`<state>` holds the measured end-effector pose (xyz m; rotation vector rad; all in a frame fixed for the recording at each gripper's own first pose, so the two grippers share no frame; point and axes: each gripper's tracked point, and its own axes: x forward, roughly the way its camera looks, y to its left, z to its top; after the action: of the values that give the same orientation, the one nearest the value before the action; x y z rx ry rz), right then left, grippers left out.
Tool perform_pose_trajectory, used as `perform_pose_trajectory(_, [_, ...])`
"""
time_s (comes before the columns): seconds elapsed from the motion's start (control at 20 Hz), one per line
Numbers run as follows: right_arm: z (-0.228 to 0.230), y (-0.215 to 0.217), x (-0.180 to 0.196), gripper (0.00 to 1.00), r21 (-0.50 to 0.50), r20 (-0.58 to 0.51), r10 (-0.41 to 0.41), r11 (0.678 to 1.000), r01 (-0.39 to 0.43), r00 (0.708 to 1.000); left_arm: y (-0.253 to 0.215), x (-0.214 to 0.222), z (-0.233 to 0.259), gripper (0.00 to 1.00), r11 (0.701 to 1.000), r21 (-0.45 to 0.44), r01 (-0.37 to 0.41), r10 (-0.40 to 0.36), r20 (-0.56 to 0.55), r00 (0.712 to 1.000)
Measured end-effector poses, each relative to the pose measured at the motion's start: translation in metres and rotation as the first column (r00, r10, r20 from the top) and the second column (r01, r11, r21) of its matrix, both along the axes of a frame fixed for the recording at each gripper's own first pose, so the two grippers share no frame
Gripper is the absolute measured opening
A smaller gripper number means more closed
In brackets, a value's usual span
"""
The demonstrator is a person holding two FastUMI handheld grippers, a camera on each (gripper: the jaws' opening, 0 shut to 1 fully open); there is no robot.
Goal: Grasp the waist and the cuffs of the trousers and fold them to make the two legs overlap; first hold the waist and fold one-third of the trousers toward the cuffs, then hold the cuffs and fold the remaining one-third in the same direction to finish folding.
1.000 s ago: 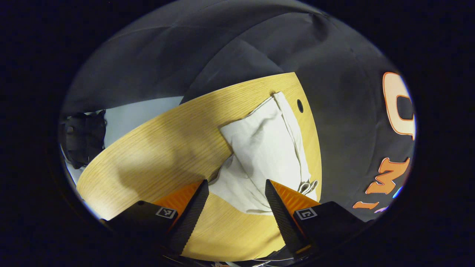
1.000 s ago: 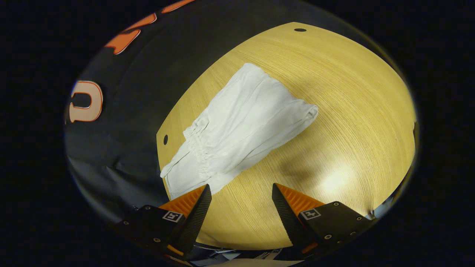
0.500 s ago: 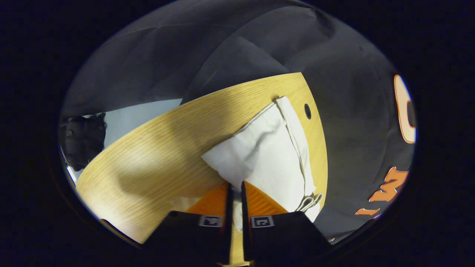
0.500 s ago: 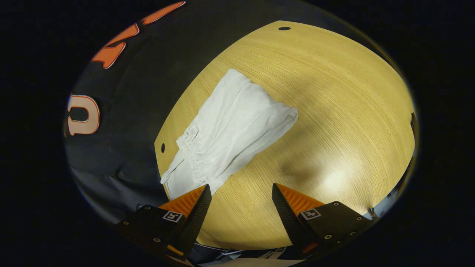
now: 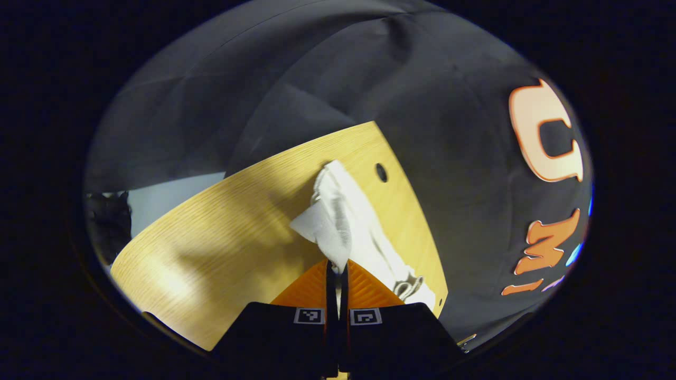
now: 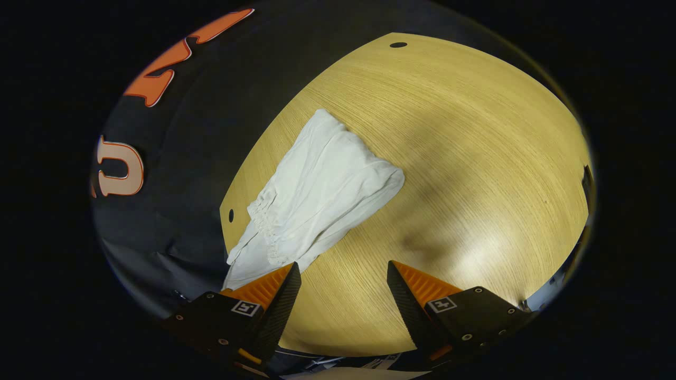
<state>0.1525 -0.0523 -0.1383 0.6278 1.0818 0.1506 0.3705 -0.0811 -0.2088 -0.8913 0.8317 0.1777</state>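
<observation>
Trousers [image 5: 338, 221] lying on the wooden table [image 5: 211, 232], white, bunched ahead of the left gripper [image 5: 336, 272] and running up and away from its fingertips toward the table's far edge. Left gripper's fingers closing together on a corner of the white cloth, both pressing on it, with the pinched fold rising just above the tips and a loose flap hanging off to the left of them. Probably a cuff end, though hard telling from the crumpled cloth. Drawstring loop [image 5: 409, 287] sitting just to the right of the left gripper's fingers, near the table's edge. Round hole [image 5: 381, 172] showing in the tabletop beyond the cloth, up and right of the fingertips.

Right gripper [image 6: 343, 277] hovering over the table [image 6: 475, 158] with fingers spread wide apart, gripping nothing, bare wood lying between them. Trousers [image 6: 327, 184] stretching up and to the left of the right gripper's left finger, gathered elastic waist [image 6: 264, 229] lying nearest that finger, just beside its tip. Small round hole [image 6: 231, 215] sitting left of the waist near the table's edge.
</observation>
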Motion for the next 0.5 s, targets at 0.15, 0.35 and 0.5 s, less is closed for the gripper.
perform_pose_trajectory(0.15, [0.002,-0.014,0.004,0.99,0.009,0.009,0.018,1.000,-0.018,1.000,-0.031,0.020,0.050,0.04,0.999,0.018,0.037,-0.038,0.092,0.995])
perform_pose_trajectory(0.35, [0.007,-0.041,0.013,0.98,0.026,0.021,0.031,0.999,-0.031,0.999,-0.091,0.041,0.103,0.02,0.991,0.070,0.111,-0.122,0.187,0.975])
perform_pose_trajectory(0.5, [0.007,-0.068,0.024,0.98,0.034,0.027,0.023,0.999,-0.024,0.999,-0.138,0.048,0.122,0.04,0.985,0.078,0.152,-0.165,0.215,0.962])
